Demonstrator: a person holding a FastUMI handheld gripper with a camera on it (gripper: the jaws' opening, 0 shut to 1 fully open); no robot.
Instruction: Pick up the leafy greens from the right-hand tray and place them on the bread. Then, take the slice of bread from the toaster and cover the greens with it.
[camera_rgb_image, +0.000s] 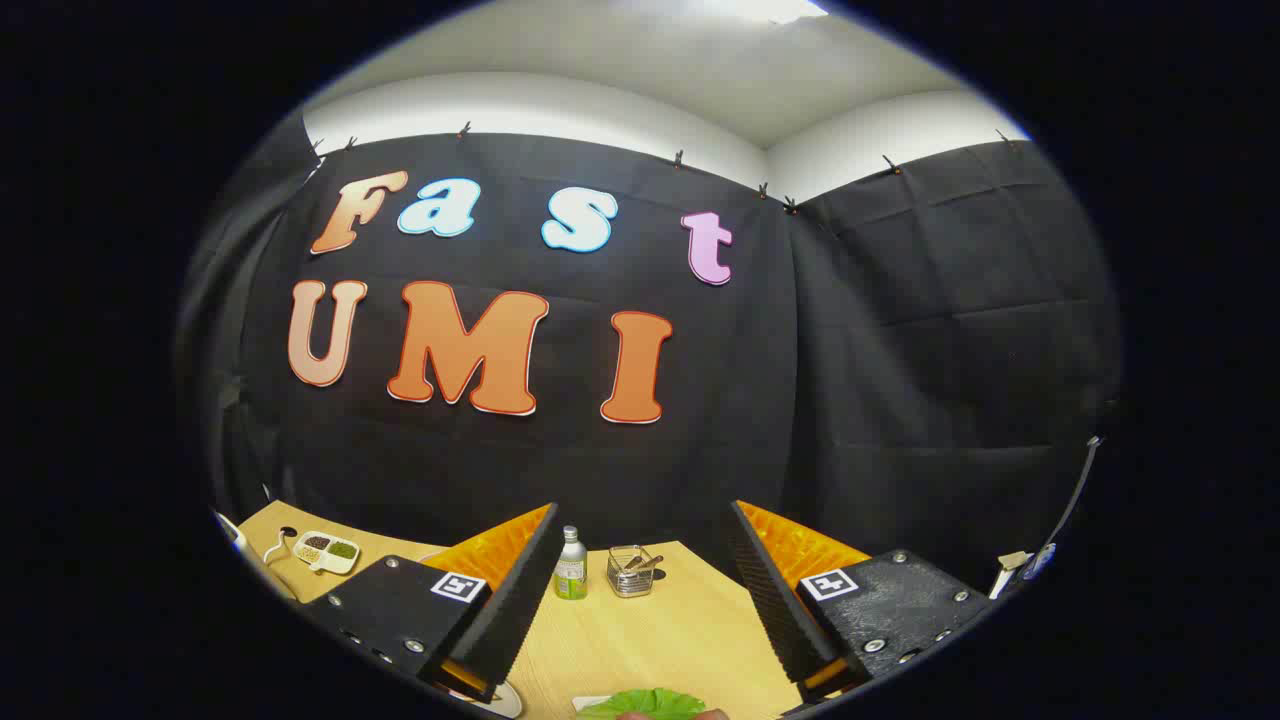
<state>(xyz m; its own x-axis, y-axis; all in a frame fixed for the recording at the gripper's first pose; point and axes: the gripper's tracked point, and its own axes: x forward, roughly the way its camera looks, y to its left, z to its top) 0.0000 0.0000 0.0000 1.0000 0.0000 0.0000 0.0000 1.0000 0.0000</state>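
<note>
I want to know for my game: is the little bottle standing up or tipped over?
Standing up. The bottle stands cap-up on the table, beyond the open gripper.

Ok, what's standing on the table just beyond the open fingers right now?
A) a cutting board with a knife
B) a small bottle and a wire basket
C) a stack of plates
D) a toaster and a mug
B: past the open gripper, a small bottle stands beside a wire basket on the wooden table.
</note>
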